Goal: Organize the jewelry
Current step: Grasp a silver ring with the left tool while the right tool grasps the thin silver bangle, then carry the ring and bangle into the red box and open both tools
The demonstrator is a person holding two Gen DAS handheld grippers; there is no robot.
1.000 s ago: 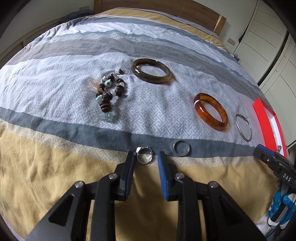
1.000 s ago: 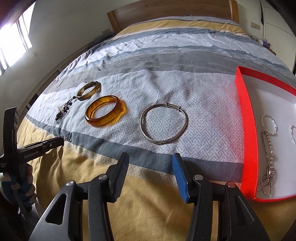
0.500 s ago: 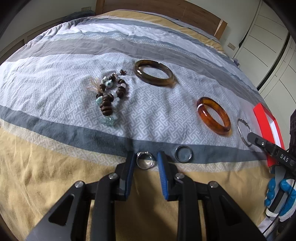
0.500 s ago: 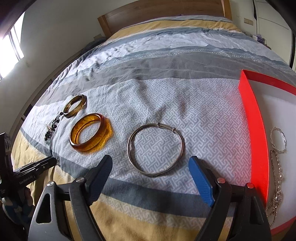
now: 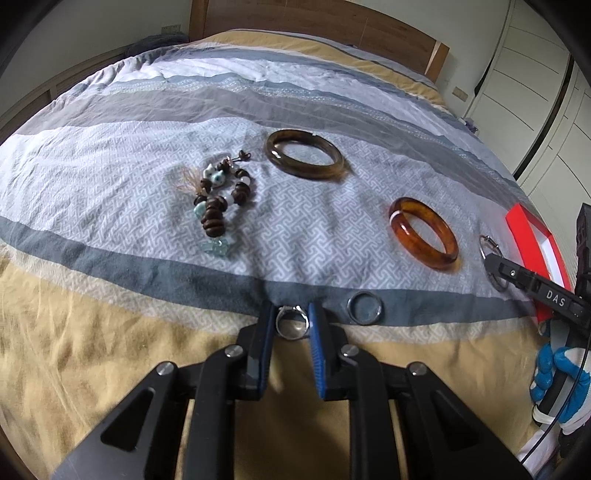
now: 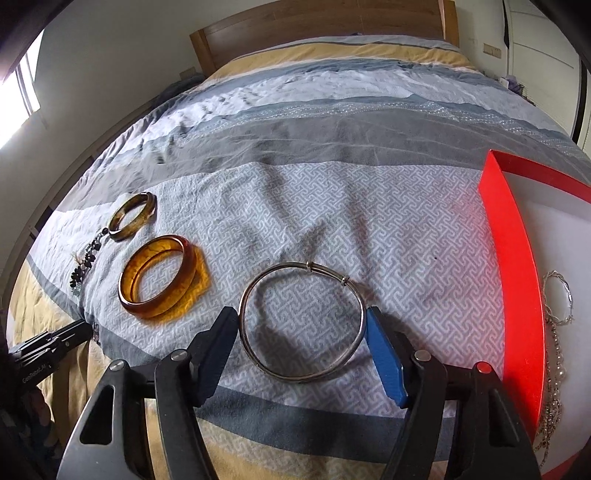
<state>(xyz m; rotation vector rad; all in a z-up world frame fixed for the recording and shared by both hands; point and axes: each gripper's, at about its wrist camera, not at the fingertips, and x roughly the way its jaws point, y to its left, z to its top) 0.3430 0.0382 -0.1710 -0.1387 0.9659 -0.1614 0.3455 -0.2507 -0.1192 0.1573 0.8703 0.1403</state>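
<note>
My left gripper point(image 5: 291, 314) points down at the bed's near edge, its jaws closing, and both pads touch a small silver ring point(image 5: 291, 324) between them. A second ring point(image 5: 364, 313) lies just to its right. In the right wrist view, my right gripper point(image 6: 299, 317) straddles a thin silver bangle point(image 6: 295, 379). Its jaws are closing and both fingertips meet the bangle's rim. An amber bangle point(image 5: 423, 232), a dark brown bangle point(image 5: 304, 159) and a beaded bracelet point(image 5: 218, 201) lie on the patterned bedspread.
A red tray point(image 6: 513, 280) with a white floor sits at the right and holds several chains and a pearl necklace point(image 6: 556, 369). A gloved hand point(image 5: 557, 373) grips the right tool. The wooden headboard point(image 5: 332, 26) is far behind, with wardrobe doors at the right.
The left jaws narrowed onto the small ring. The right gripper slid forward to the silver bangle, spread wide, then drew in against its rim.
</note>
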